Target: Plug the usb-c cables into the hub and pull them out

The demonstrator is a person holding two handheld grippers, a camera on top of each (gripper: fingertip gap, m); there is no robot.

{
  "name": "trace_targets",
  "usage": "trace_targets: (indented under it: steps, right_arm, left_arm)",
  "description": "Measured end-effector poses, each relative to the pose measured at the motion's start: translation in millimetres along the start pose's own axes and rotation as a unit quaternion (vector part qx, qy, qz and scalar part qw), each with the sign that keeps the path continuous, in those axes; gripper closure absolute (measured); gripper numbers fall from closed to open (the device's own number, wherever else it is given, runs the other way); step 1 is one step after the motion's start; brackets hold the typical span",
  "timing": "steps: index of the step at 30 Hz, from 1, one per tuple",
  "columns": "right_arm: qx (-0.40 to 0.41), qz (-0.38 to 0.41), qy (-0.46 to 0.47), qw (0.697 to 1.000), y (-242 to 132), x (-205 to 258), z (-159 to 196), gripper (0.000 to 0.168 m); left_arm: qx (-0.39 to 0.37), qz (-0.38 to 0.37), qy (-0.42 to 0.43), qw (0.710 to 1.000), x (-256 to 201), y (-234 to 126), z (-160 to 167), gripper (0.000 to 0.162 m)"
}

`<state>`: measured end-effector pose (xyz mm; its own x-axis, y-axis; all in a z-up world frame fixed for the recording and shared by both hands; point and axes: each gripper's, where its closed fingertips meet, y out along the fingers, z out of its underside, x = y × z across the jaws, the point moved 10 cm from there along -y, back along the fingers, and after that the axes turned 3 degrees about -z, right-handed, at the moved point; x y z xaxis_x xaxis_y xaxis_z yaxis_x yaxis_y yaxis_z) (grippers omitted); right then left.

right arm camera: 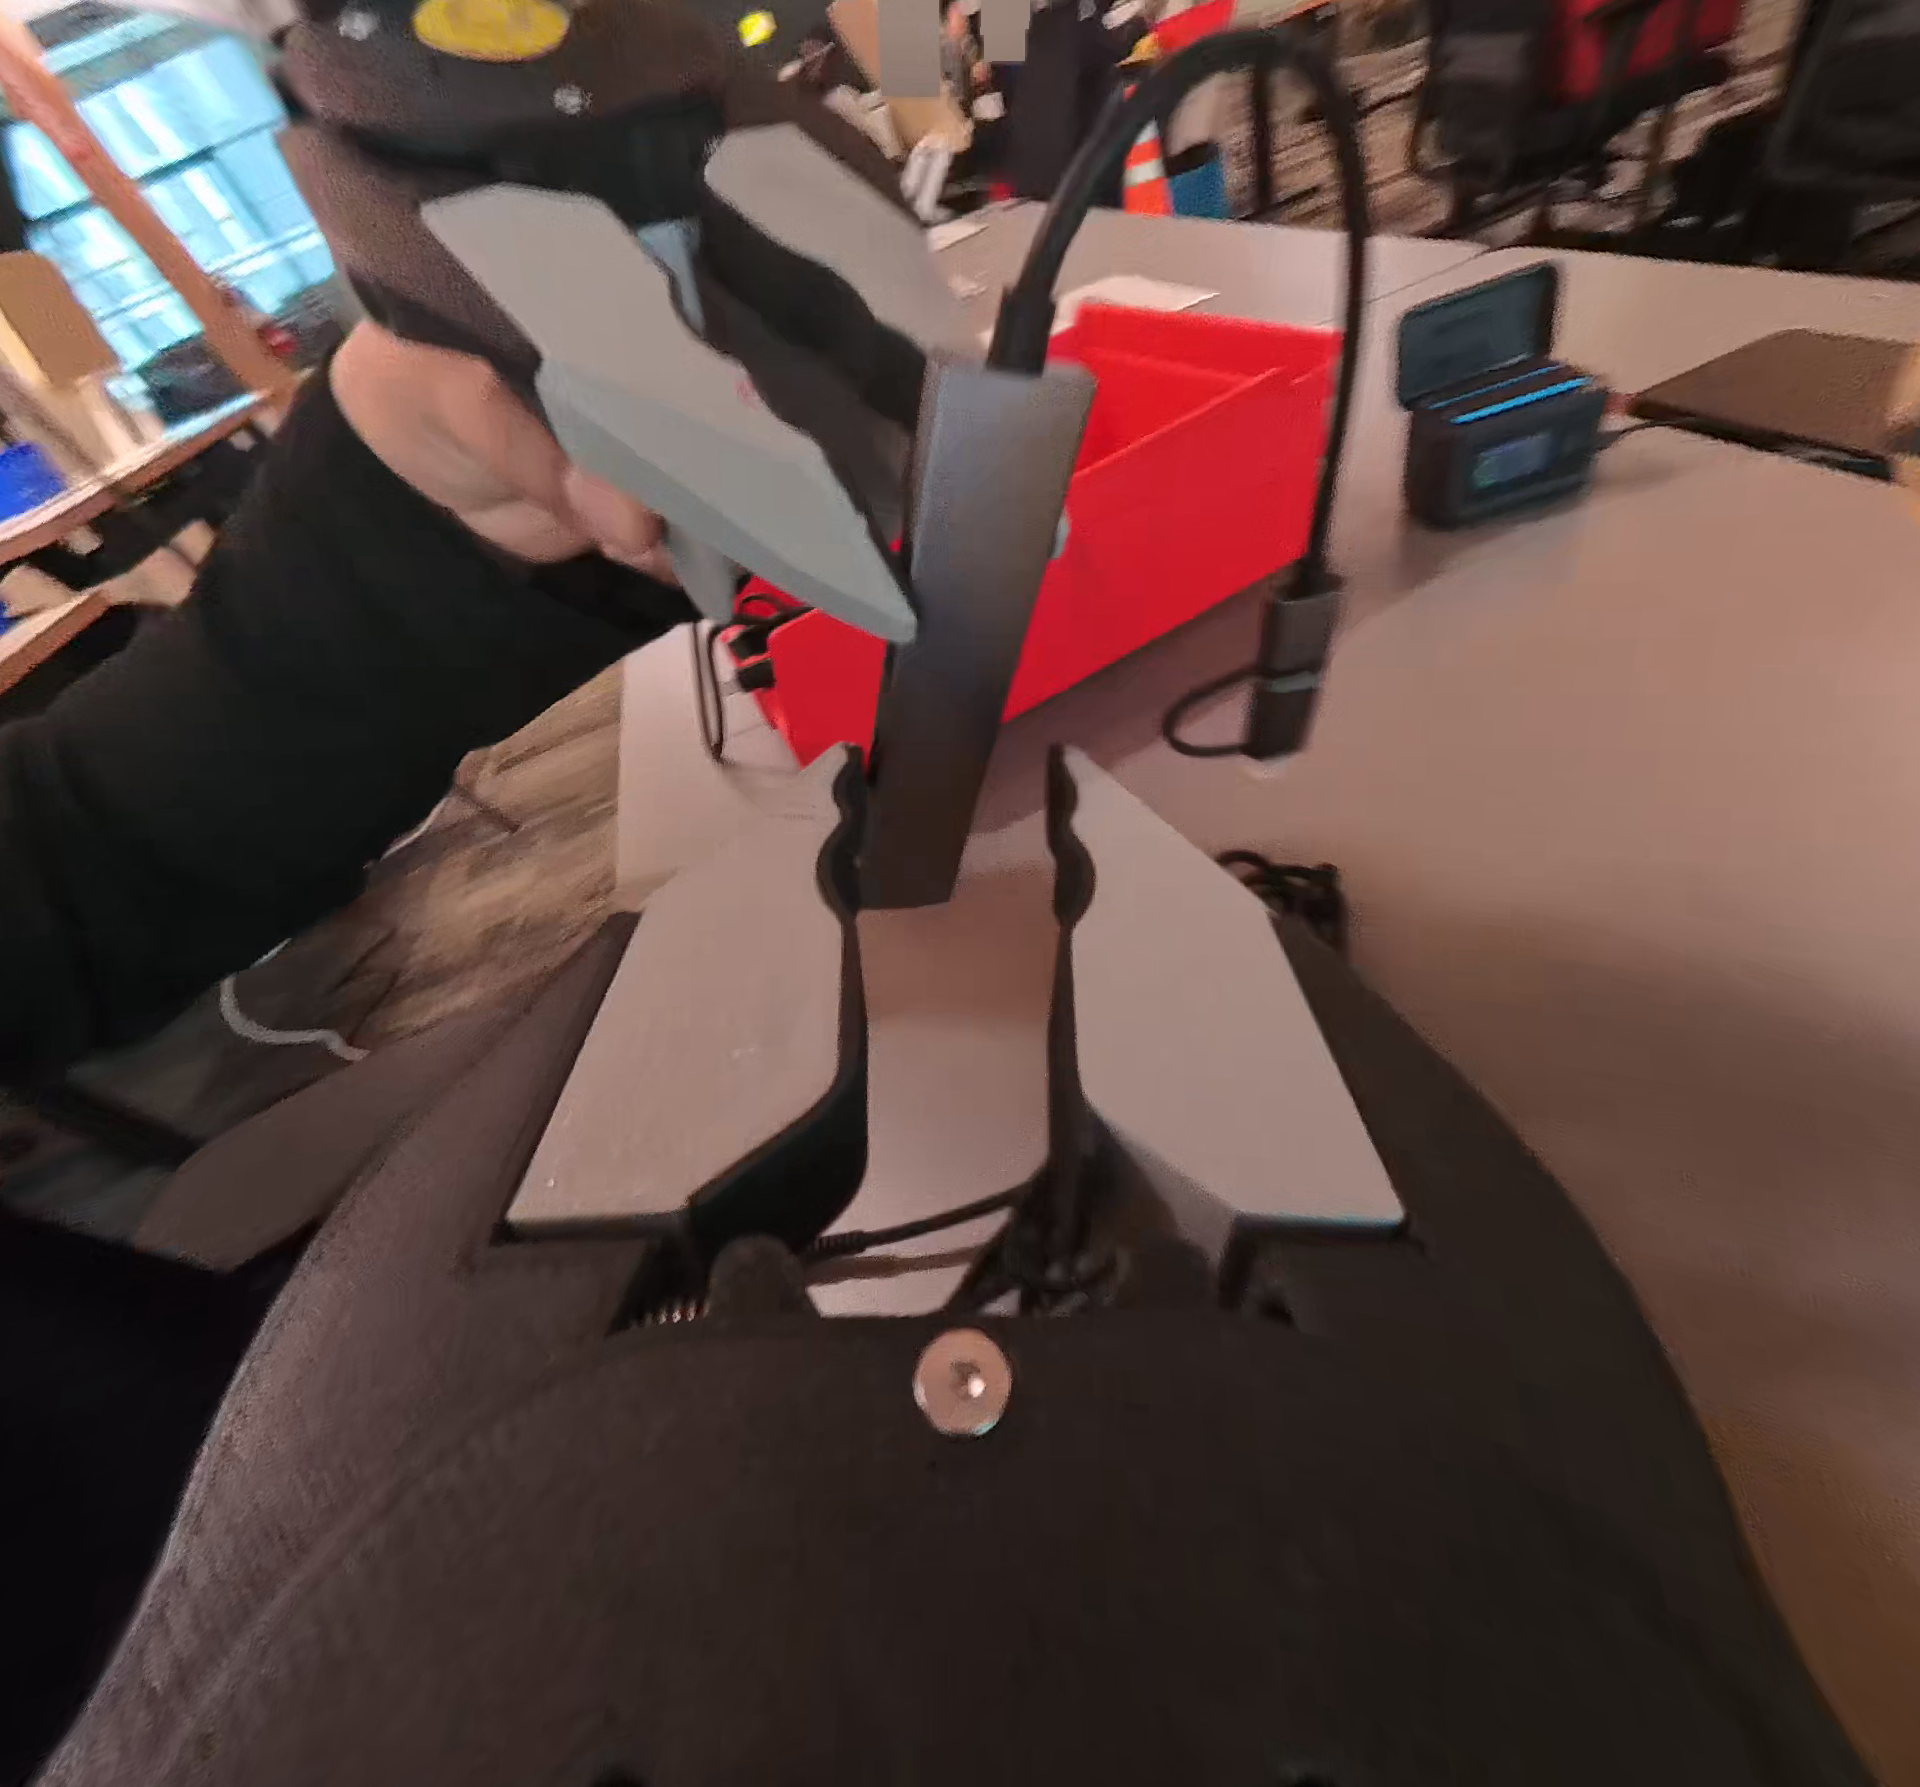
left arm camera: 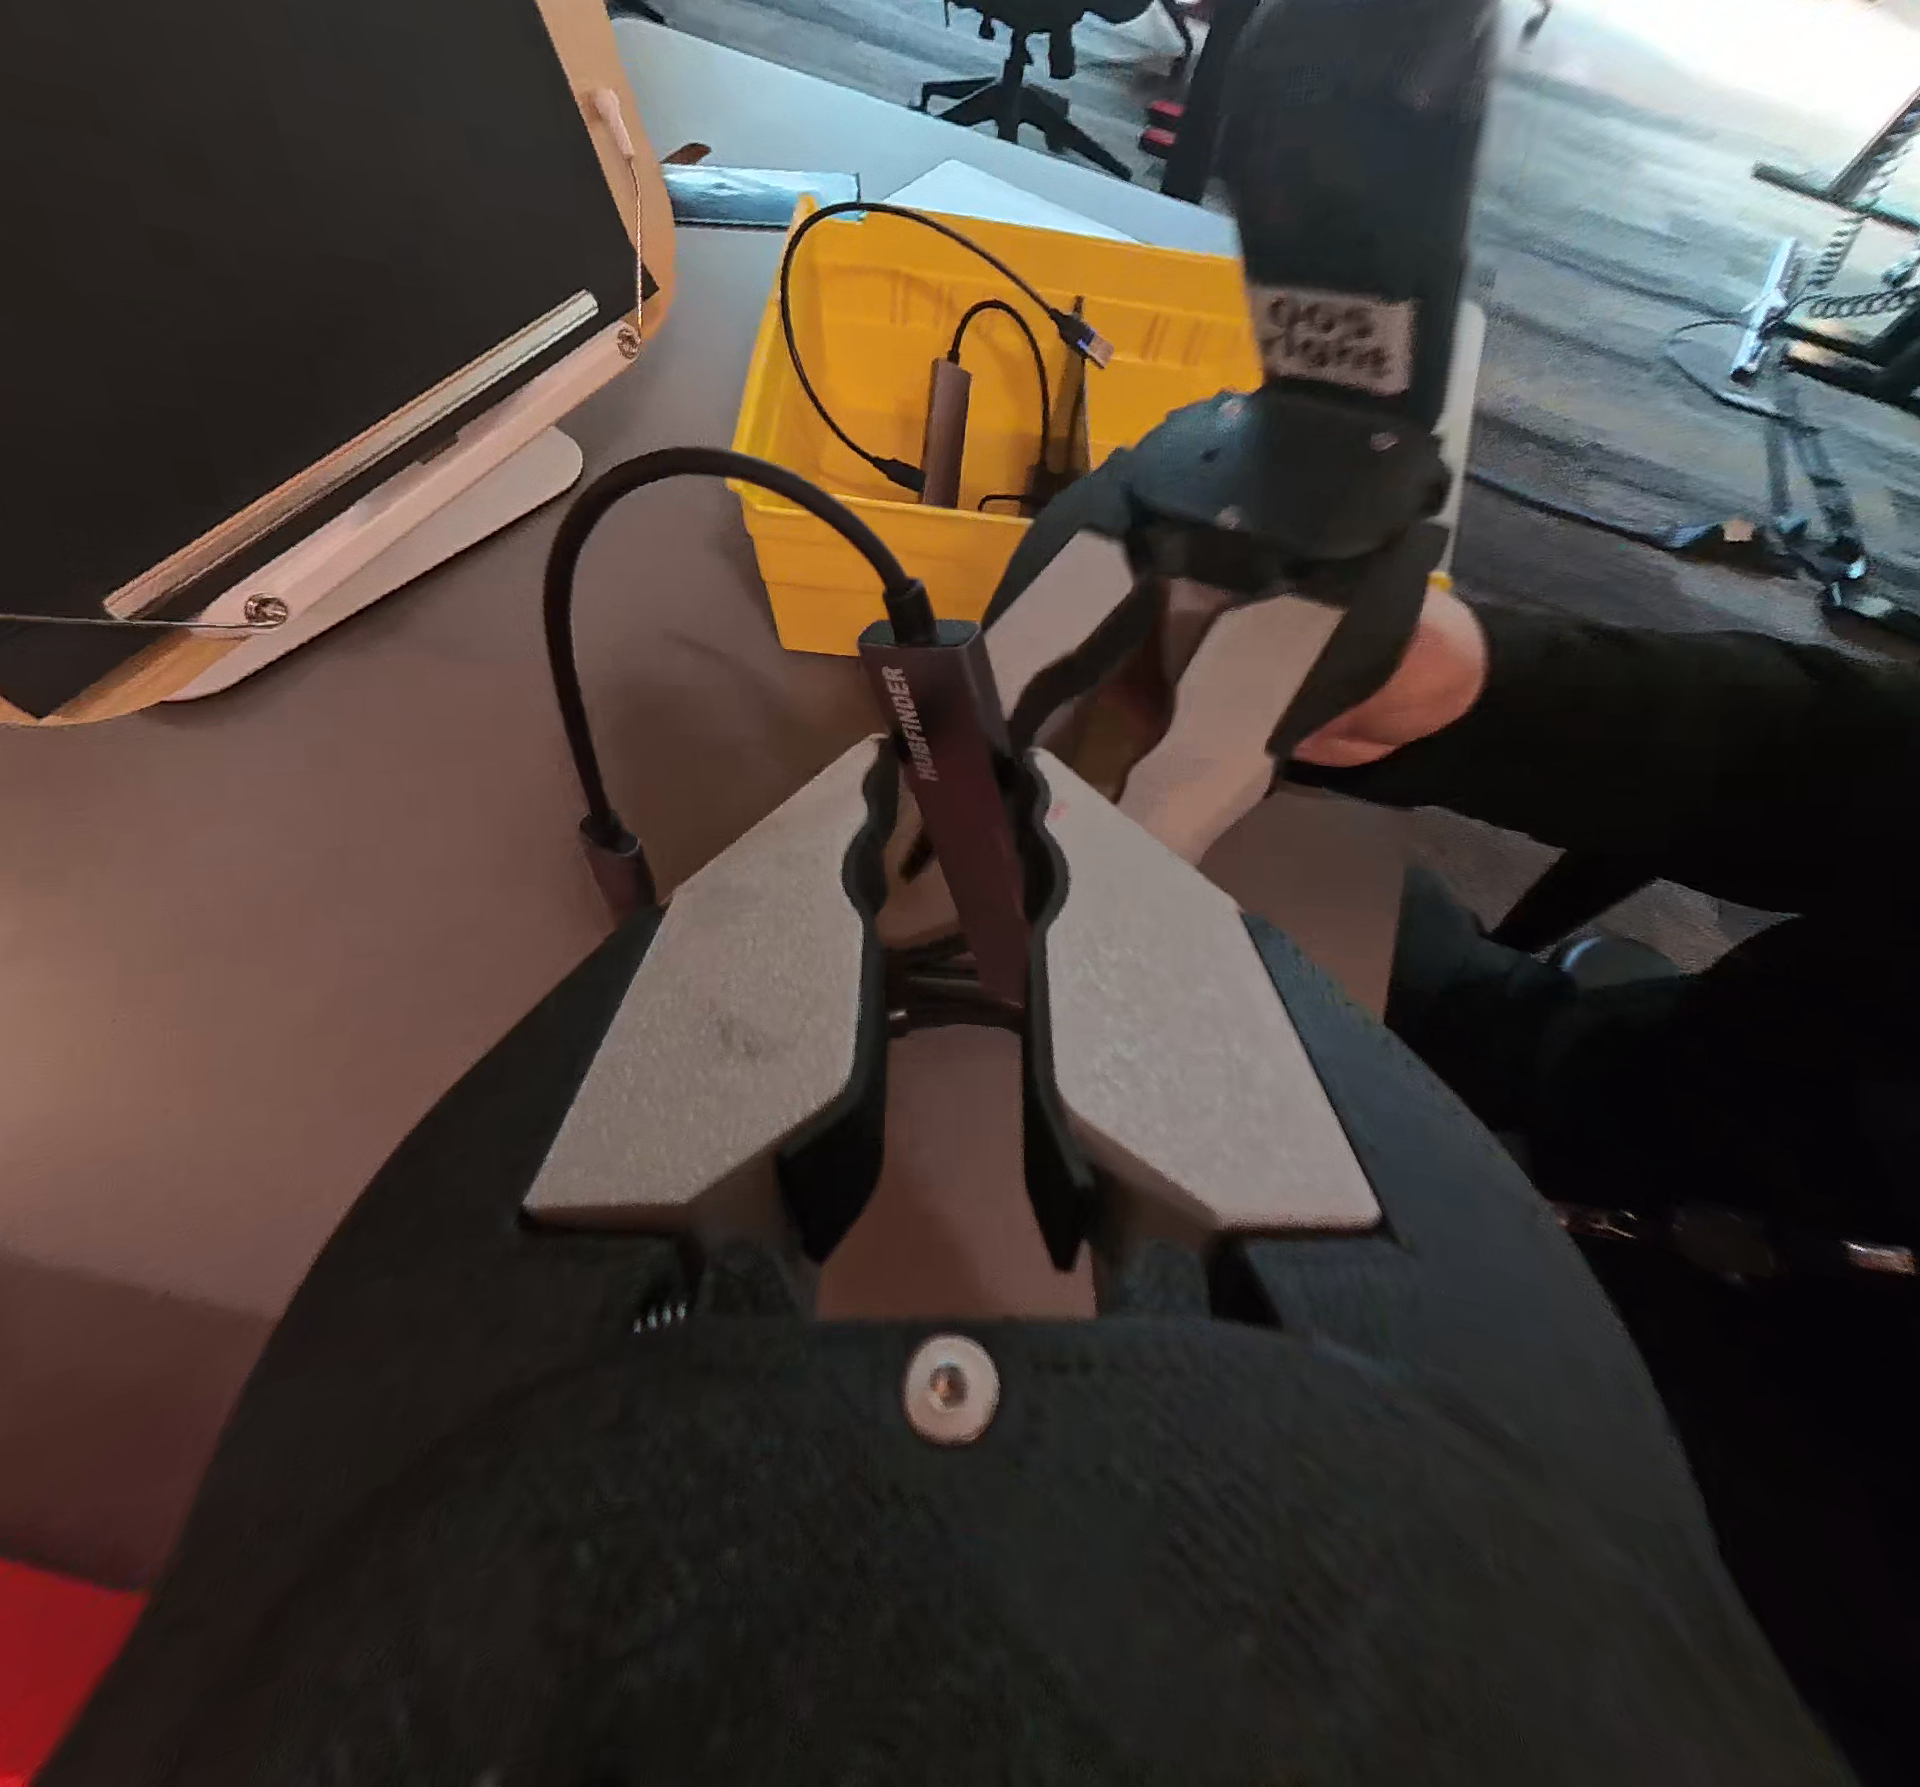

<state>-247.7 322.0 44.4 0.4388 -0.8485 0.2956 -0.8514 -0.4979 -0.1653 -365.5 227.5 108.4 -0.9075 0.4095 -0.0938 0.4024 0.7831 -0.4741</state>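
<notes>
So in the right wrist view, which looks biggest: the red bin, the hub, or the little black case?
1. Red bin, largest.
2. Hub, though it is nearer the camera, so this is unsure.
3. Black case, smallest, but it sits farther back.

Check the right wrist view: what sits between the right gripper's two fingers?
The lower end of the hub stands there, beside one finger and apart from the other. The left gripper clamps it higher up. Right gripper is open.

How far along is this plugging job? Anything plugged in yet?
The left gripper already clamps the hub, held upright. The right gripper is open around the hub's lower end, holding no cable. Whether any side port is filled is hidden. Spare cables and hubs wait in the yellow bin.
</notes>
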Motion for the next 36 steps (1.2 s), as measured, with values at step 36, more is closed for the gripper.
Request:
trace_targets:
  steps: [36]
  right_arm:
    - [-0.273, -0.106, 0.257, 0.921, 16.4, -27.6, 39.4, 0.149]
  left_arm:
    - [-0.129, -0.358, 0.115, 0.918, -39.9, 20.7, 88.8, 0.131]
